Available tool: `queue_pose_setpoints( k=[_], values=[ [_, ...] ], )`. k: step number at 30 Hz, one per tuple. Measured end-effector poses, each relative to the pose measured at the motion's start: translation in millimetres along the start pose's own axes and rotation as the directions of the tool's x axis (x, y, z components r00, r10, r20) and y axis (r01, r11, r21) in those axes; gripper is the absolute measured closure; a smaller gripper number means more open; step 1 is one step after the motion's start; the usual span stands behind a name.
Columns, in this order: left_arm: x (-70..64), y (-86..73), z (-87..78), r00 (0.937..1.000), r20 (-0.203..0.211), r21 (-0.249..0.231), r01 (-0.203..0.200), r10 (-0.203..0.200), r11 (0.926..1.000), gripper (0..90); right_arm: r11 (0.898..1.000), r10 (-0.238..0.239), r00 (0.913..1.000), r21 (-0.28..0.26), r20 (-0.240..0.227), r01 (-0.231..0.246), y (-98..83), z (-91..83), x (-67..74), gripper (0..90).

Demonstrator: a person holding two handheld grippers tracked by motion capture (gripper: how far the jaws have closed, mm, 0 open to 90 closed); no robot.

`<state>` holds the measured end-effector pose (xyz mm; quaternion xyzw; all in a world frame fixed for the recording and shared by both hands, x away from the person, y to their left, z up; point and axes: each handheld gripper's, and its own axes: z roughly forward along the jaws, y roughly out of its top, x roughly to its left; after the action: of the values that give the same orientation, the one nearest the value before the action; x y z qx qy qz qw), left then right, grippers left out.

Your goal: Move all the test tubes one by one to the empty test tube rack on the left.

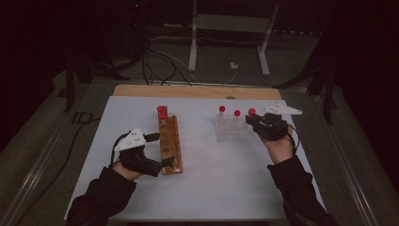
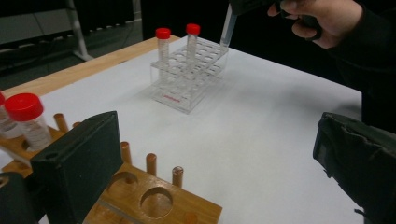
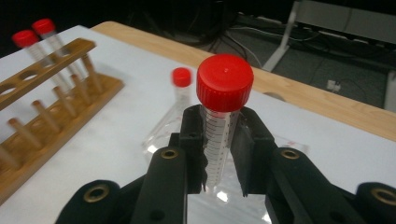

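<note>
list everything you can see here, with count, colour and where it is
white mat: one, white, covering most of the tabletop
table: one, light wood, bare strip along the far edge
wooden rack: one, brown, left half of the mat, lying front to back
tubes in the wooden rack: two, clear with red caps, at its far end
clear rack: one, transparent plastic, right half of the mat
tubes in the clear rack: two, clear with red caps, standing upright
held tube: one, clear with red cap, clamped in the right gripper above the clear rack
left gripper: one, black, fingers open around the wooden rack's near end
right gripper: one, black, fingers shut on the held tube
</note>
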<state>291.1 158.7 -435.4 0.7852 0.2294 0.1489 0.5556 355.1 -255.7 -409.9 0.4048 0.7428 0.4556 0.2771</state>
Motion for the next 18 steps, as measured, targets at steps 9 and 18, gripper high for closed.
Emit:
queue_pose_setpoints(
  k=[9, 18],
  values=[
    [-3.0, 4.7, 5.0, 0.9999, 0.014, 0.008, -0.01, 0.01, 0.9999, 2.1, 0.999, -0.044, 0.9962, 0.007, -0.075, 0.045, -6.8, -2.4, 28.6, 75.2],
    [-7.0, 10.0, 12.0, 0.9994, 0.03, 0.013, -0.02, 0.02, 0.9997, 2.1, 0.998, -0.066, 0.9871, 0.014, -0.146, 0.068, -15.6, -1.4, 50.6, 75.2]
  ],
)
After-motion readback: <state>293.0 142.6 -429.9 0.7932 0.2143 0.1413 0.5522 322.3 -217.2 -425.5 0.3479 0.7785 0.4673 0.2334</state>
